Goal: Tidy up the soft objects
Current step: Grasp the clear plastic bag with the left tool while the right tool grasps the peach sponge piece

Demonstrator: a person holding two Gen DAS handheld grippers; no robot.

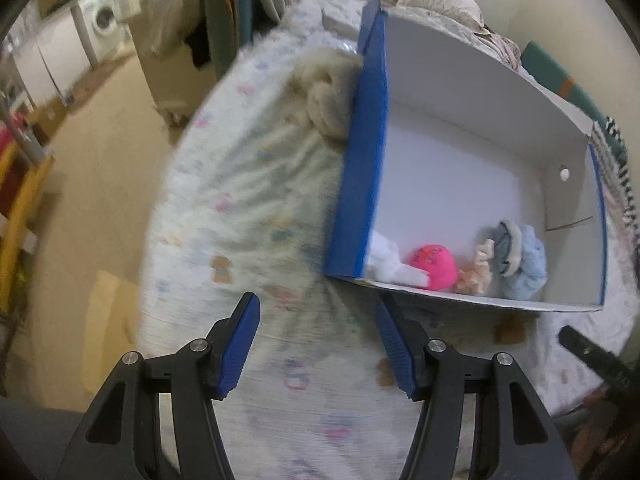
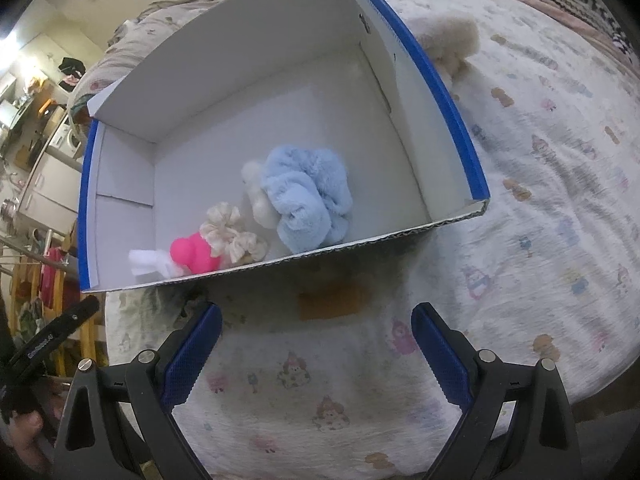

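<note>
Blue-walled shoebox point(image 2: 440, 92) on bed point(image 2: 540, 240) holds pink toy point(image 2: 194, 254), floral scrunchie point(image 2: 230, 236), blue plush scrunchie point(image 2: 308, 200). Cream plush point(image 1: 320, 96) outside, touching box wall. Left claw point(image 1: 318, 344) and right claw point(image 2: 316, 354) wide open, empty. Advised: approach cream plush from above, grip mid-bulk, clear the wall.

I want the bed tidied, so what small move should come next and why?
Probably reach the open left gripper toward the cream fluffy item outside the blue box. The blue plush and pink toy are already inside.
</note>
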